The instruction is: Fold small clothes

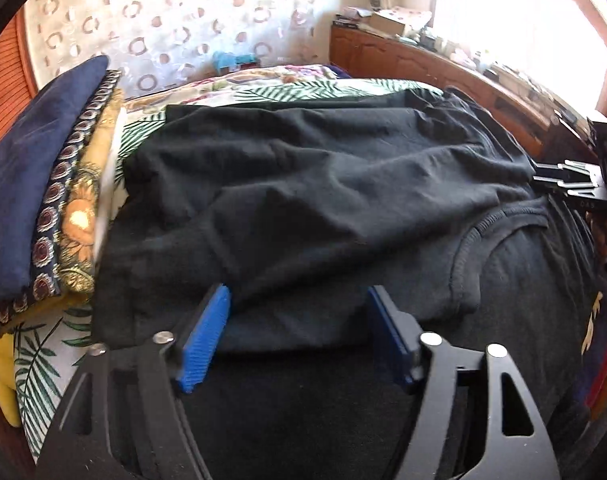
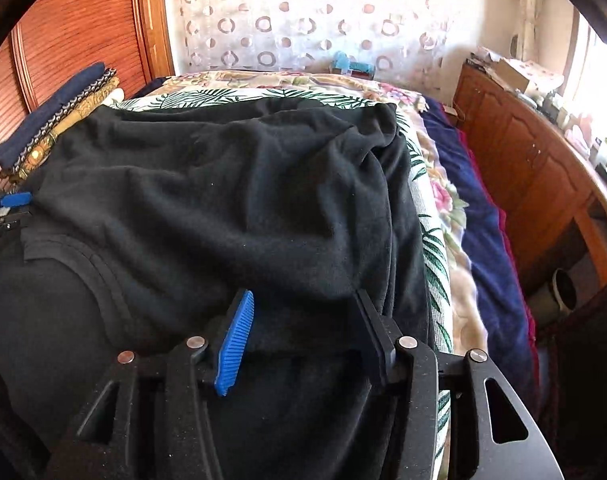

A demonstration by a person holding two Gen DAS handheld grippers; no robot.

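- Centrally, a black garment (image 1: pixel 323 184) lies rumpled over the bed (image 2: pixel 435 240)'s leaf-print sheet; it fills the middle of both frames
- left hand-held gripper (image 1: pixel 299 328): jaws spread wide at the bottom centre; the blue pads (image 1: pixel 203 344) rest on the garment's near edge, cloth lying between them ungripped
- right hand-held gripper (image 2: pixel 303 340): likewise wide apart, low in its frame, over the same cloth
- folded clothes stack (image 1: pixel 43 208) sits at the left edge, beside the garment
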